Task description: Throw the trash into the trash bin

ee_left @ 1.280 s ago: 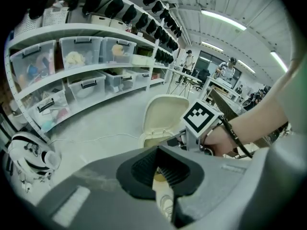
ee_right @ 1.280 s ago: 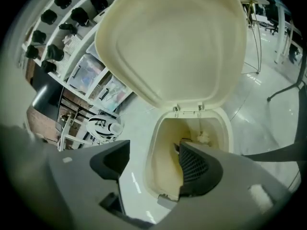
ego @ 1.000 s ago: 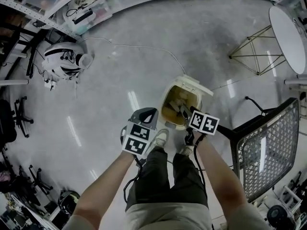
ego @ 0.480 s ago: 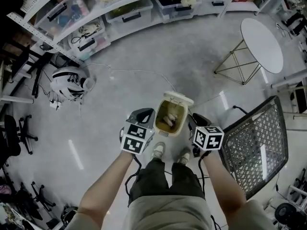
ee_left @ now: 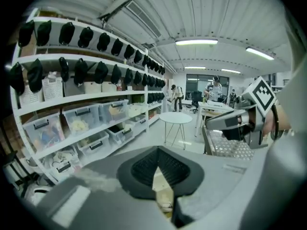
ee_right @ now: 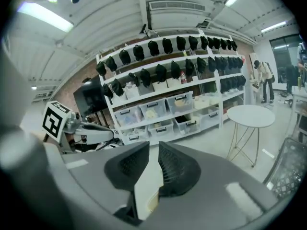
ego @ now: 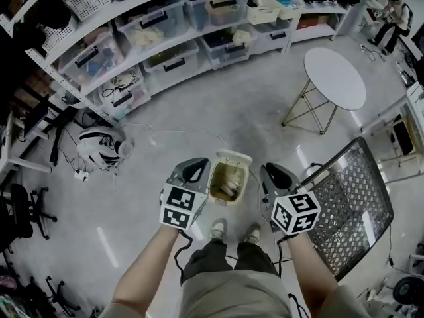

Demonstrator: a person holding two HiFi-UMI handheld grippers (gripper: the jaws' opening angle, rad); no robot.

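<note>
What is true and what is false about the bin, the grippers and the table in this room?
1. The trash bin stands open with trash inside. True.
2. The right gripper holds a piece of trash. False: nothing is between its jaws, which are closing.
3. The round table has a white top. True.
4. The bin stands on the round table. False: it stands on the floor, well apart from the table.
5. The left gripper grips the bin's lid. False: its jaws are together on nothing.
</note>
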